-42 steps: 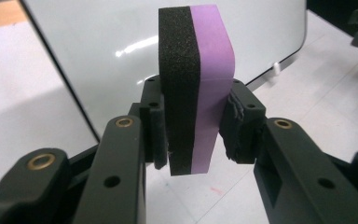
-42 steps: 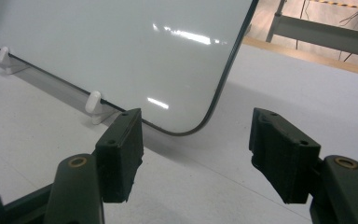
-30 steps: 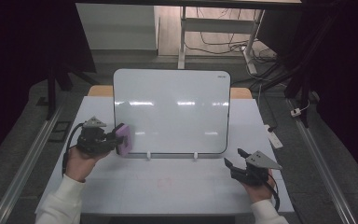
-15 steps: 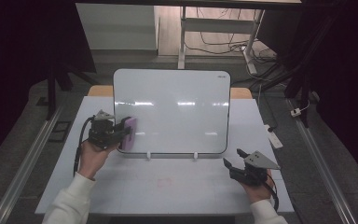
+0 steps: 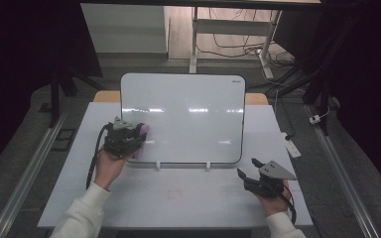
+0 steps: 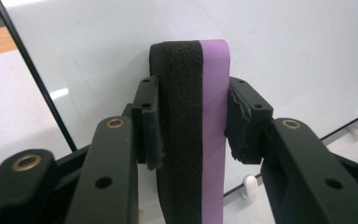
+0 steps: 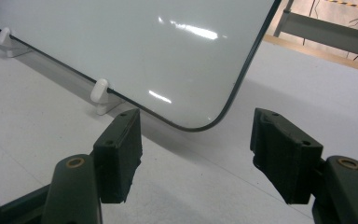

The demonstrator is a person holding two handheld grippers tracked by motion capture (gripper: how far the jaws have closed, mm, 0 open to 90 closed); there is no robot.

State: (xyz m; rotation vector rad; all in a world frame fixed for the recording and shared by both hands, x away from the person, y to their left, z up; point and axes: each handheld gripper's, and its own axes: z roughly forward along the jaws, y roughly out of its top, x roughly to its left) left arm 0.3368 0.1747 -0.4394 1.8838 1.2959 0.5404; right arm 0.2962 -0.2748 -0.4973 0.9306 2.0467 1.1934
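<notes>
Left hand-held gripper [image 6: 186, 126] clamped on purple-and-black foam eraser [image 6: 193, 140], pressed to propped glossy whiteboard [image 5: 188, 119] at lower left. Right hand-held gripper [image 7: 196, 154] wide open, empty, low over white tabletop [image 5: 178, 198]. Risk: hard push tipping board off white clips [image 7: 100, 95].

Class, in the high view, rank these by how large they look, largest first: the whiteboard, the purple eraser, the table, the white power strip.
1. table
2. whiteboard
3. and 4. purple eraser and white power strip: both look small and close in size, and the left gripper partly hides the eraser, so no ranking.
</notes>
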